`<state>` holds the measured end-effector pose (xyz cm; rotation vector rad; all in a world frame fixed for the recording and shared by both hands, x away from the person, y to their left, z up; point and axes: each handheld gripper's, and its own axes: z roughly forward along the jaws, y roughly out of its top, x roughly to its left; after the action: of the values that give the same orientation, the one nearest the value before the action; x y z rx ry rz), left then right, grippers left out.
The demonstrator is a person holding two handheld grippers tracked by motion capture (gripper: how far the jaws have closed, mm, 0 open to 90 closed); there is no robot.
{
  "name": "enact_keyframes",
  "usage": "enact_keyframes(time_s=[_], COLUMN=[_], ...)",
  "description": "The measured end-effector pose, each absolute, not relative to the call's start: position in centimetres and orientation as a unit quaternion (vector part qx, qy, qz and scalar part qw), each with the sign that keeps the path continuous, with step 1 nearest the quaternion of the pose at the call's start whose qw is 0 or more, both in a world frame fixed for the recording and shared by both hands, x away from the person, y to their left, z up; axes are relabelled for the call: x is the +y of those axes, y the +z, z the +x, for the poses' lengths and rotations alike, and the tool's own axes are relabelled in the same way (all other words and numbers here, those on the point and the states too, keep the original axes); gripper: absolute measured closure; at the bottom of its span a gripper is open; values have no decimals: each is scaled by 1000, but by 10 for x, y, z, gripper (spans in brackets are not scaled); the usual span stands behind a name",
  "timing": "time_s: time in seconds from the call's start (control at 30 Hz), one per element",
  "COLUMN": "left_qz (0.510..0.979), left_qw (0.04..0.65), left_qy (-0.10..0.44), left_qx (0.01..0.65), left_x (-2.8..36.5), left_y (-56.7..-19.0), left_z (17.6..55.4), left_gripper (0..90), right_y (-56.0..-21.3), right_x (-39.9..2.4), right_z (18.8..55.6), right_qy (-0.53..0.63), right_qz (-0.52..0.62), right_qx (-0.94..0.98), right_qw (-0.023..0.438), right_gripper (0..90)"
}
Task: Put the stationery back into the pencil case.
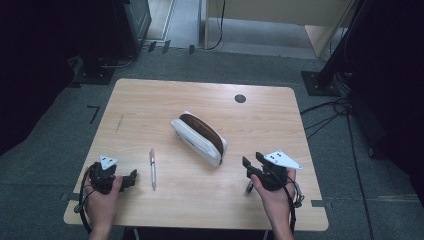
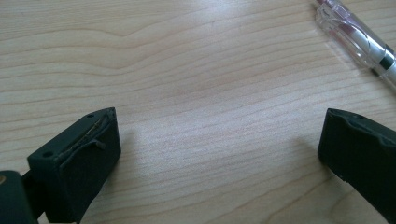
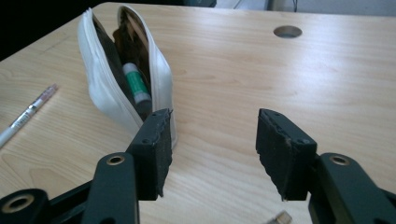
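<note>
pencil case (image 1: 199, 139) between pen (image 1: 153, 169), table hole (image 1: 240, 98)

One open white pencil case (image 1: 199, 138) holding one green-labelled stick (image 3: 137, 84); one clear pen (image 1: 153, 169); two tools; one counter (image 1: 210, 100).

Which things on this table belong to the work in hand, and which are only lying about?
Belonging to the work:
- pen, lying just beyond the left hand-held gripper, open
- white pencil case, unzipped, ahead of the right hand-held gripper, open and empty

Lying about:
- round cable hole in the table
- black stand base on the floor
</note>
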<state>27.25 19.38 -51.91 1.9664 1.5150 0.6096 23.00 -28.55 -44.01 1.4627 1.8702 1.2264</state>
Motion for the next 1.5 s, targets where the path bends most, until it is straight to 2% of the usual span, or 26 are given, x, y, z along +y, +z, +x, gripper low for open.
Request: enact_keyframes(time_s=[0.13, 0.3, 0.47, 0.93, 1.13, 1.5], left_qz=[737, 737, 737, 737, 737, 737], left_qw=[289, 289, 289, 289, 289, 289], left_qy=[228, 228, 228, 228, 228, 228], left_qx=[567, 567, 567, 567, 567, 567], left_x=[194, 194, 194, 194, 194, 194], left_y=[-519, -519, -519, -519, -519, -519], left_z=[273, 272, 272, 273, 273, 273], left_gripper=[0, 0, 0, 0, 0, 0], right_y=[-448, -459, -468, -494, -498, -501], right_x=[-287, -287, -284, -272, -269, -277], right_z=[220, 210, 201, 186, 186, 184], right_qy=[441, 431, 419, 387, 375, 371], right_qz=[545, 564, 574, 580, 582, 574], right_qx=[675, 666, 666, 685, 688, 696], right_qw=[231, 230, 227, 208, 217, 220], right_gripper=[407, 289, 241, 254, 323, 607])
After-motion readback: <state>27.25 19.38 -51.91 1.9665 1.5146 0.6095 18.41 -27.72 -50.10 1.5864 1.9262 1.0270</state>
